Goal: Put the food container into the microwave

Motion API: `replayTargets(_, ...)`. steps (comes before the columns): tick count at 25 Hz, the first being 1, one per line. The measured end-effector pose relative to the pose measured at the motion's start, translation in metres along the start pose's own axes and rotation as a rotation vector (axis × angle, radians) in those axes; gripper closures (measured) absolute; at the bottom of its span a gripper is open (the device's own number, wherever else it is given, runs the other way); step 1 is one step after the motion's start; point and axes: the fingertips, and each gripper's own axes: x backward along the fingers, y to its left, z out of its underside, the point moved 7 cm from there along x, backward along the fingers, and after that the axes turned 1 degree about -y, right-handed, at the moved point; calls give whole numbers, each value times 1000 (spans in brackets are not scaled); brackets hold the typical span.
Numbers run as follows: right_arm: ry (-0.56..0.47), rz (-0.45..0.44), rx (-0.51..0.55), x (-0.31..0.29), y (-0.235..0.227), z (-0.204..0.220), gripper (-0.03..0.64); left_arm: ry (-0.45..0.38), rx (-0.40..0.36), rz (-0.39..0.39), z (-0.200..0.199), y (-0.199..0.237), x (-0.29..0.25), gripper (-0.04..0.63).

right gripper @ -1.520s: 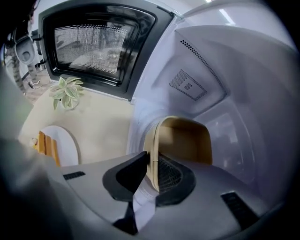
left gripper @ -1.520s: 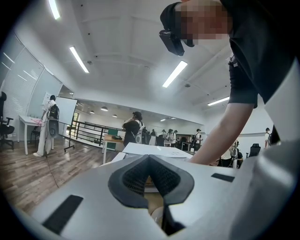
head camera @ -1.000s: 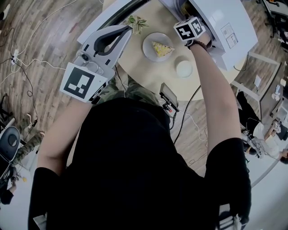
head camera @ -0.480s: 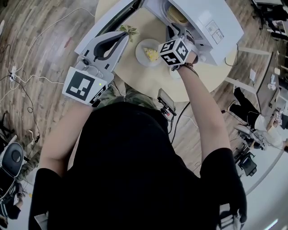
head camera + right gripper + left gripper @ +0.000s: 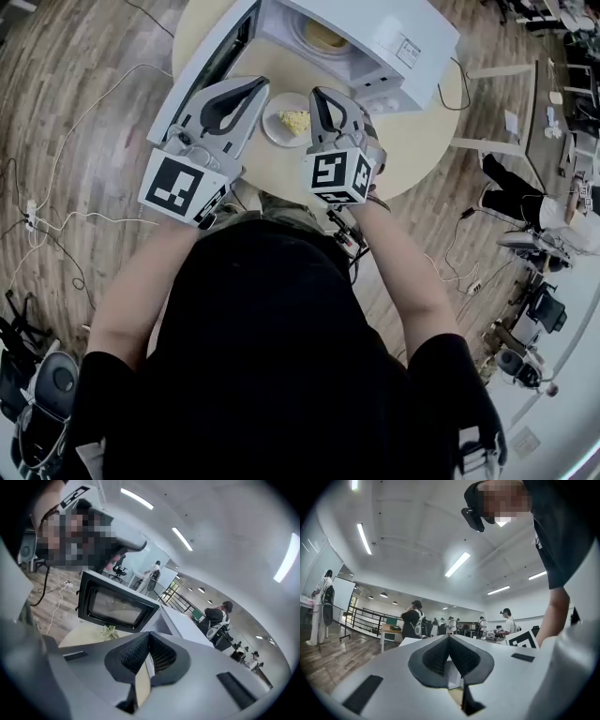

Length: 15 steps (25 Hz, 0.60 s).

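Just beyond the tips of the left gripper [image 5: 259, 85], the one microwave door [image 5: 200, 67] stands open. It is a flat white panel with a dark inner face. The jaws of this gripper are pressed shut tip to tip, and their ribbed dark pads meet with nothing between them. A cube [image 5: 185, 187] with a black-and-white square marker sits at its rear.

Between the two pairs of jaws a single round pale plate [image 5: 273, 131] lies on the round, light wooden worktop [image 5: 422, 141]. It carries one yellow wedge of food [image 5: 294, 121].

The right gripper [image 5: 318, 95] is also closed and empty, its ribbed pads touching at the tip, and it has its own marker cube [image 5: 337, 176] behind. Ahead of these jaws stands the one boxy white microwave [image 5: 384, 33]. Inside its open cavity sits the food container [image 5: 323, 36], round, shallow and yellowish, well apart from both grippers. In the right gripper view the door's black glass [image 5: 117, 604] shows to the left of the jaws, with one small green plant [image 5: 108, 631] on the worktop before it.
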Motion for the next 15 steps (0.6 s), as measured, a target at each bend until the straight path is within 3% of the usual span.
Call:
replayTargets(9, -191, 204, -270, 66, -23, -37, 604, -37, -17, 81, -12, -17, -10, 577)
replayTargets(15, -231, 320, -453, 98, -47, -30, 604, -58, -34, 86, -25, -16, -9, 577)
